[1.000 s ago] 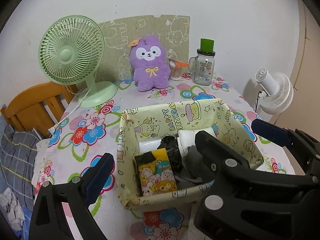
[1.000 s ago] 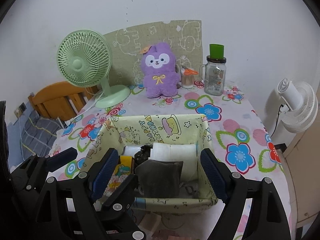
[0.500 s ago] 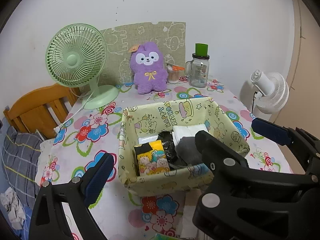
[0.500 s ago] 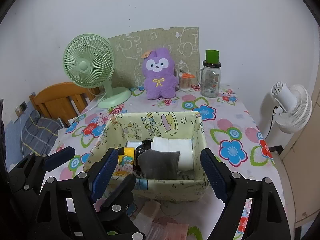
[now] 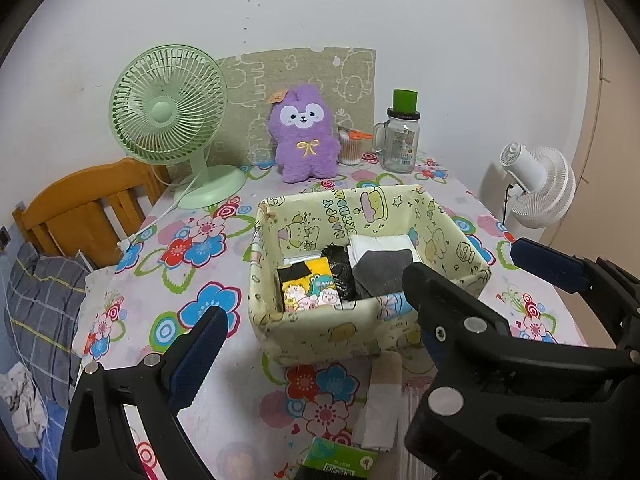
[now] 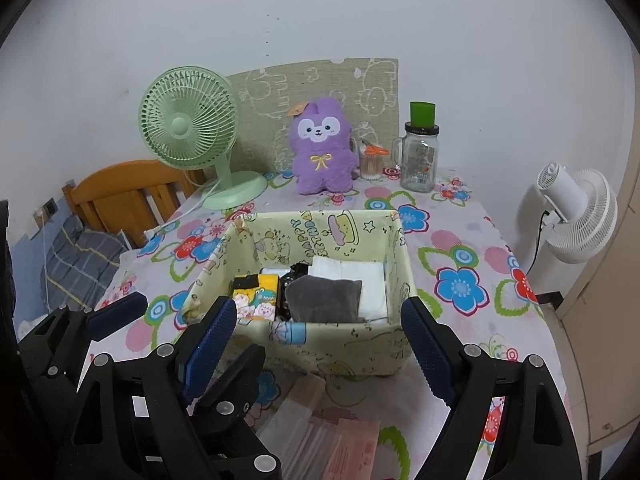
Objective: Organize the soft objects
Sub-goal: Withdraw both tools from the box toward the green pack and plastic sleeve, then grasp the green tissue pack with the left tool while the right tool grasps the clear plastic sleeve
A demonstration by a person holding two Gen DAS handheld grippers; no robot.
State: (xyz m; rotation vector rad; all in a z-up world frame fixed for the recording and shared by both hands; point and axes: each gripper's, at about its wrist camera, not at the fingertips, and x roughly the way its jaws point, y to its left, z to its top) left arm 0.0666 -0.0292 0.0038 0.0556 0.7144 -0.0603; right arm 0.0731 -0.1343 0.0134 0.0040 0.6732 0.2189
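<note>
- Socks and folded cloths sit packed in the fabric basket (image 6: 320, 344) at the middle of the flowered table (image 6: 460, 248): a grey piece (image 6: 324, 298) lies on a white folded cloth (image 6: 360, 280), with a yellow cartoon pair (image 6: 256, 292) and something black (image 5: 340, 270) beside them. The grey piece rides high near the front wall, so a careless pass could drag it over the rim.
- Soft walls on the basket mean a bump could buckle them or slide the whole thing across the cloth.
- Loose flat packets (image 6: 320, 436) and a pale folded piece (image 5: 384, 392) lie in front of the basket, close to the table's near edge; a sweep there could push them off.
- Both tools are empty. The right gripper (image 6: 316, 344) stands wide open, its blue pads framing the basket without touching it. The left gripper (image 5: 316, 312) is also spread, and the two sit close together, so they could knock each other.
- Purple plush toy (image 6: 322, 148), green fan (image 6: 188, 124) and glass jar (image 6: 420, 156) stand well behind; a long reach could topple the jar.
</note>
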